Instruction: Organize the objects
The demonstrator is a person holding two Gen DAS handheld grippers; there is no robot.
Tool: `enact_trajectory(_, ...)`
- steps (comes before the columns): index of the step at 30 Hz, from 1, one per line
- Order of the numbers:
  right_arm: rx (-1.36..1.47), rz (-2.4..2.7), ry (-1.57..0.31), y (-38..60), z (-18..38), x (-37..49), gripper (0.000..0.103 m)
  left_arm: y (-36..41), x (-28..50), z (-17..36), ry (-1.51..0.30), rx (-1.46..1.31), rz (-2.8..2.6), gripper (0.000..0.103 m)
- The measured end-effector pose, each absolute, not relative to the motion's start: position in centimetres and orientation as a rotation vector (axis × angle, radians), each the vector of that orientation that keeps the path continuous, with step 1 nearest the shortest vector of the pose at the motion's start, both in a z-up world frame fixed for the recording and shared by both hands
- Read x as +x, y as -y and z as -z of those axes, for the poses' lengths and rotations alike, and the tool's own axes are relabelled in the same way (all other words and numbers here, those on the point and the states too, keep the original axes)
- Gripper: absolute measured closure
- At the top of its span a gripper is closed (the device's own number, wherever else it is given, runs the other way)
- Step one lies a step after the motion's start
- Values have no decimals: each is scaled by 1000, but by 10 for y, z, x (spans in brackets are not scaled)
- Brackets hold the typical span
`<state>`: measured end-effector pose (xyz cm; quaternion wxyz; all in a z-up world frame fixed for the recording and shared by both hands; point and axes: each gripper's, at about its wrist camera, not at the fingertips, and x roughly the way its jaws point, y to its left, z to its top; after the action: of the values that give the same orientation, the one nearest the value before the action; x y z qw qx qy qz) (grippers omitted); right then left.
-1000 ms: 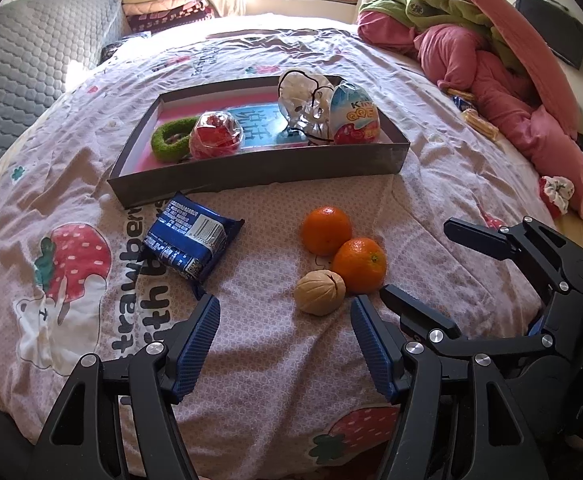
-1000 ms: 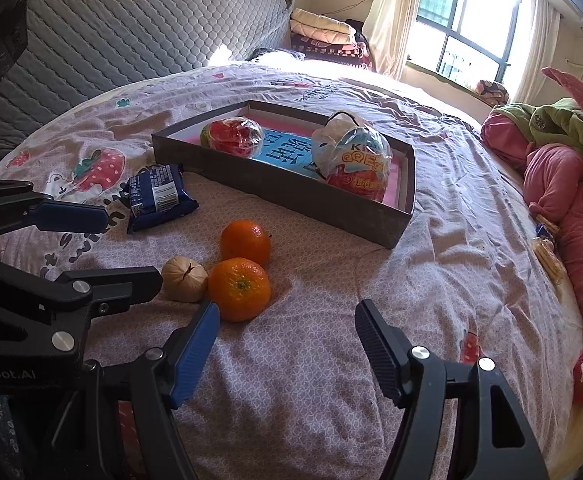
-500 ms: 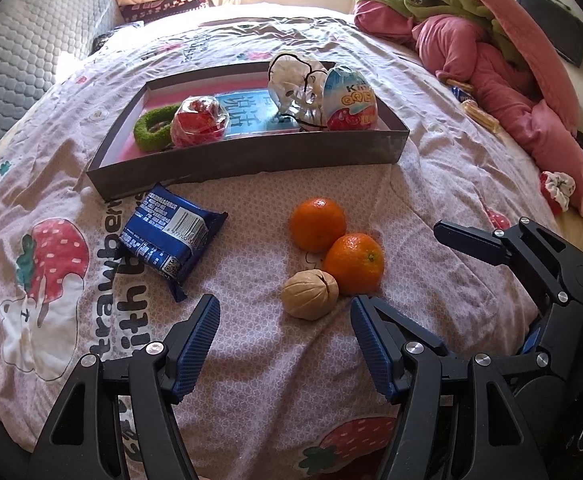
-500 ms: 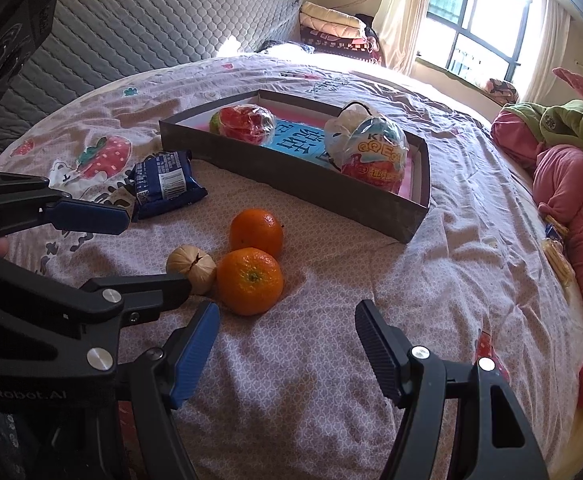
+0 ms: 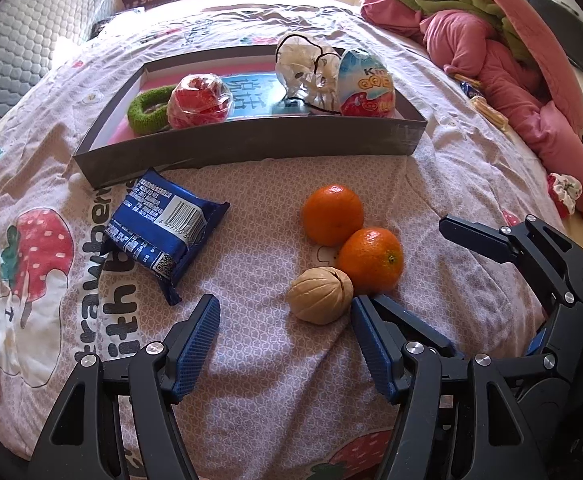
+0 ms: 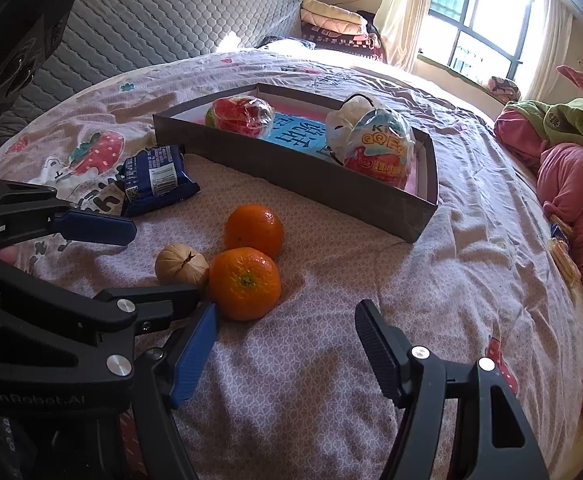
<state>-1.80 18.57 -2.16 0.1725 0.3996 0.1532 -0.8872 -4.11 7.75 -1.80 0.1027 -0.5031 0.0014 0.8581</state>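
A walnut [image 5: 319, 294] and two oranges [image 5: 371, 260] [image 5: 331, 214] lie together on the strawberry bedspread. My left gripper [image 5: 281, 308] is open just in front of the walnut, its right fingertip almost at the nut. In the right wrist view the walnut [image 6: 181, 264] lies between the left gripper's fingers [image 6: 99, 228]. My right gripper [image 6: 287, 308] is open too, close behind the nearer orange [image 6: 245, 284], holding nothing. A blue snack packet [image 5: 163, 224] rests left of the fruit. Behind stands a grey tray [image 5: 251, 148] with a Kinder egg [image 5: 367, 84], a white bag, a red wrapped item and a green ring.
Pink and green bedding [image 5: 491, 52] is heaped at the right side of the bed. A grey quilted headboard [image 6: 151, 20] rises on the left. Small wrapped snacks [image 5: 487, 108] lie near the pink bedding. The two grippers stand close together by the fruit.
My left gripper has come lower and closer to the walnut, which now lies nearer its fingertips. The right gripper has barely moved. Both stay open.
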Motion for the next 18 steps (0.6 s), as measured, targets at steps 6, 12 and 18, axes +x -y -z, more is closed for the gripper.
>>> enact_trajectory(6,1106,2505,-465,-181,24,-20,33,-74,-47,19,8,-1483,-2542,34)
enact_trajectory(12,1062,2494,-518,-172,25,-21,35,-73,-52,19,-9,-1465,-2565,34)
enact_trajectory(18,1053,2478,-469,-170,25,-26,52,-66,-60,21,54,-1473,-2540,34)
